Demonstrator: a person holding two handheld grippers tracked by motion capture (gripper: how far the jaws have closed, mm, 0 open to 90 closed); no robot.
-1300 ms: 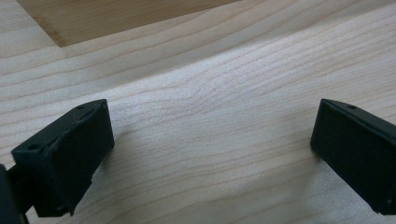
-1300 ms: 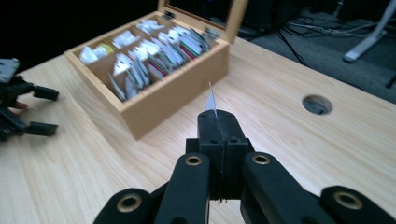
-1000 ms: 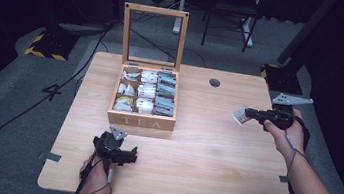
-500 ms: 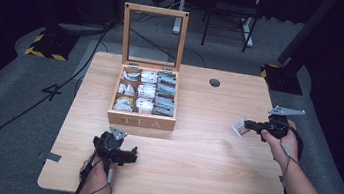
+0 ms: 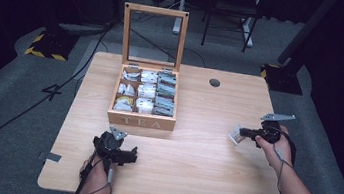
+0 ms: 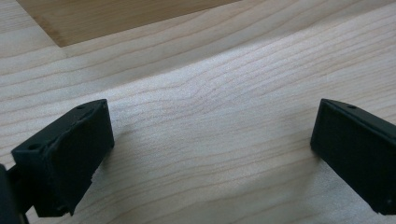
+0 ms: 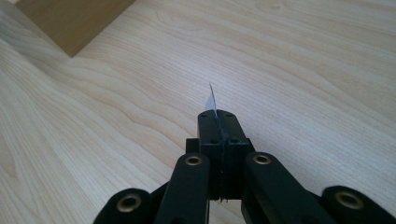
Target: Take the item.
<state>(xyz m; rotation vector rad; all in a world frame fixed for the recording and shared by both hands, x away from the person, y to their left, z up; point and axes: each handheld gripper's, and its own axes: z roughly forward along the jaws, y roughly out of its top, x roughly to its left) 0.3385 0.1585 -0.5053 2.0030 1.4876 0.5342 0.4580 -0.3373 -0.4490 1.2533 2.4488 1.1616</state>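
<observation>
Two grippers are at work, and only the right gripper (image 5: 247,134) carries anything: its jaws are pressed together on a tea bag (image 5: 235,134), which sticks out past the tips over the table (image 5: 201,166) at about 3 o'clock from the tea box (image 5: 140,121). In the right gripper view the tea bag (image 7: 211,99) shows edge-on as a thin pale sliver rising above the closed jaws, so its flat faces lie between the pads. From the high view its long axis seems to run roughly 9 to 3 o'clock, free end toward 9, at the box. The left gripper (image 5: 122,155) rests low near the front edge at 6 o'clock from the box, jaws spread wide with bare wood between them. The step in hand looks like carrying a bag between box and table; which way it is bound I cannot tell. If it goes in, the next move calls for swinging toward 9 o'clock, lifting over the rim and lowering into a free compartment.
</observation>
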